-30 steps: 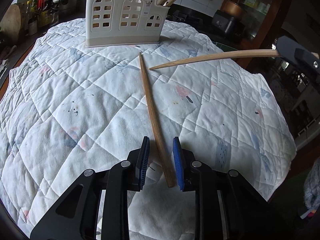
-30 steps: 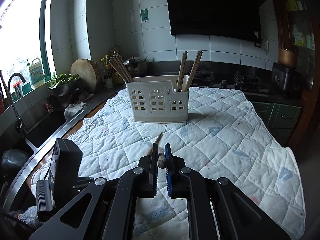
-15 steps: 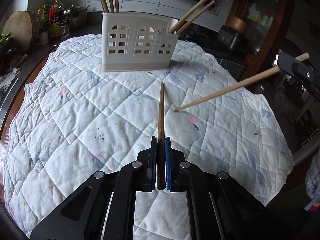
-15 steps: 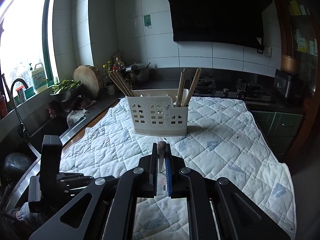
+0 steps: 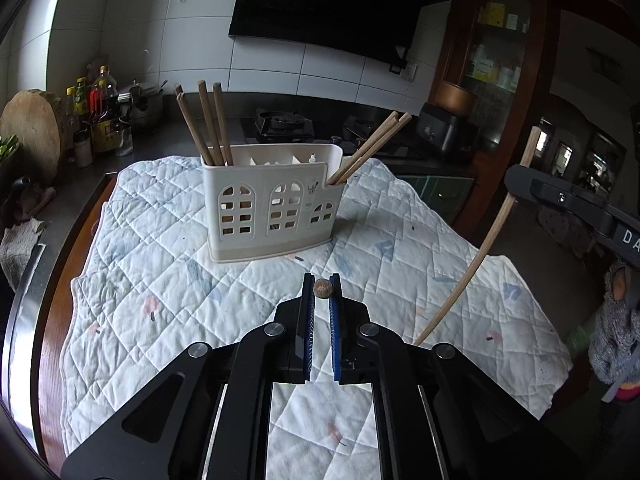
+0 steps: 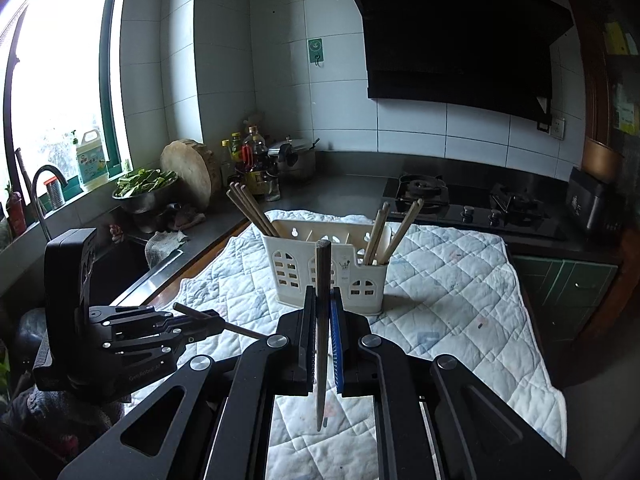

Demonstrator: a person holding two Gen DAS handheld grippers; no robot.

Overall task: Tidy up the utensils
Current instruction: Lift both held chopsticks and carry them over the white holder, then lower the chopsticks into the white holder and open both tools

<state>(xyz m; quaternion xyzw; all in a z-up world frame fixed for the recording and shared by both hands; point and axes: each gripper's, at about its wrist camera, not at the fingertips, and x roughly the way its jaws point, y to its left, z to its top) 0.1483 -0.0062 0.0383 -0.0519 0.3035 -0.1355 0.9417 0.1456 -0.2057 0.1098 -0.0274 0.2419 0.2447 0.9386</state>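
A white plastic utensil holder (image 5: pixel 272 208) (image 6: pixel 328 272) stands on the quilted cloth (image 5: pixel 160 264), with chopsticks in its left and right end compartments. My left gripper (image 5: pixel 322 286) is shut on a wooden chopstick (image 5: pixel 322 288), seen end-on between the fingertips; it also shows in the right wrist view (image 6: pixel 240 329), held level above the cloth. My right gripper (image 6: pixel 322 300) is shut on another chopstick (image 6: pixel 322 320), held nearly upright; in the left wrist view that chopstick (image 5: pixel 472 264) slants at the right.
A sink and tap (image 6: pixel 44 184) lie at the left, with a bowl of greens (image 6: pixel 144 184), a round chopping block (image 6: pixel 188 172) and bottles (image 6: pixel 252 156) on the counter. A gas hob (image 6: pixel 460 200) is behind the cloth. The cloth's right edge hangs off the counter.
Both grippers have risen from the cloth. The left gripper shut on its chopstick and lifted it level. The right gripper's chopstick has swung from near level to almost upright.
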